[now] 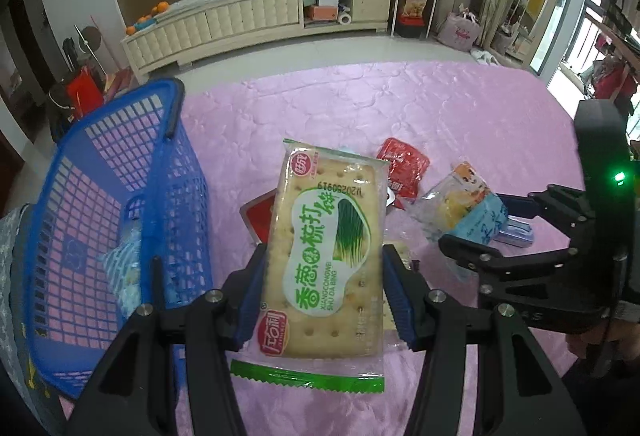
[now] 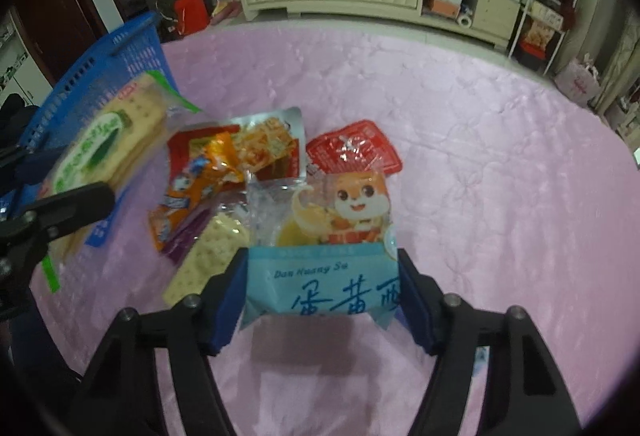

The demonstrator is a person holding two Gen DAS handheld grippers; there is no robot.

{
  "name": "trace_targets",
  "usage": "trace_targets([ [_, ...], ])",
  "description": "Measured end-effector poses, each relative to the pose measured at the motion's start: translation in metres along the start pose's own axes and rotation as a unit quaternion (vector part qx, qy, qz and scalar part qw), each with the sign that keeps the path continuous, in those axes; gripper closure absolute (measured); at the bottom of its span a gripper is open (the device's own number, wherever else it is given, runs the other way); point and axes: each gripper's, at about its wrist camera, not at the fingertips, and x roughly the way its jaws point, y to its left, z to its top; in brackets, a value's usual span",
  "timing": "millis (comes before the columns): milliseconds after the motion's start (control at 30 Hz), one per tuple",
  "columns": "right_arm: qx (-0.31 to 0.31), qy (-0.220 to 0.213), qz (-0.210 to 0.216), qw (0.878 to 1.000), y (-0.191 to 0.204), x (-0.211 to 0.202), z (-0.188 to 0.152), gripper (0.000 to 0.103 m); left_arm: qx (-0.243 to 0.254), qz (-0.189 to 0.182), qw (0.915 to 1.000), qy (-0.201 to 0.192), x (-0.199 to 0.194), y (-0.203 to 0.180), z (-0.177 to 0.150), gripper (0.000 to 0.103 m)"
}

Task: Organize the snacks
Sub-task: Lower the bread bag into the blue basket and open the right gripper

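Green-and-cream soda cracker packet [image 1: 324, 256], lower centre, clamped in left gripper [image 1: 325, 296] beside blue mesh plastic basket [image 1: 120, 196]; right gripper [image 2: 322, 292] closing around blue-and-clear pastry pouch [image 2: 324, 256]; next, basket drop.

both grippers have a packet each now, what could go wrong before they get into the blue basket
1. The left gripper clamps the green-and-white soda cracker packet by its sides; hard pressure might crack the crackers.
2. The right gripper holds the light blue egg-yolk pastry packet only at its near end, so it could slip or swing loose.
3. The blue plastic mesh basket sits left of both hands; reaching together, the grippers might collide.
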Motion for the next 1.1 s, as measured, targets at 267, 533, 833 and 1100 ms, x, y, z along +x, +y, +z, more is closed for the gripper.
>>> trace_targets([
  [267, 0.016, -0.023, -0.003, 1.000, 0.014, -0.056, -0.010, 0.030, -0.012, -0.019, 0.9991, -0.035, -0.045, 0.010, -0.014, 0.051],
  [533, 0.033, -0.044, -0.007, 0.998, 0.041, -0.092, -0.009, 0.030, -0.013, -0.032, 0.9972, -0.066, -0.082, 0.031, -0.034, 0.051],
  [833, 0.019, -0.071, 0.002, 0.997, 0.084, -0.112, 0.012, 0.030, -0.025, -0.023, 0.9944, -0.100, -0.125, 0.079, -0.044, 0.051],
  [1100, 0.001, -0.086, 0.025, 0.996, 0.124, -0.118, 0.042, 0.030, -0.057, 0.002, 0.9912, -0.119, -0.152, 0.141, -0.047, 0.051],
])
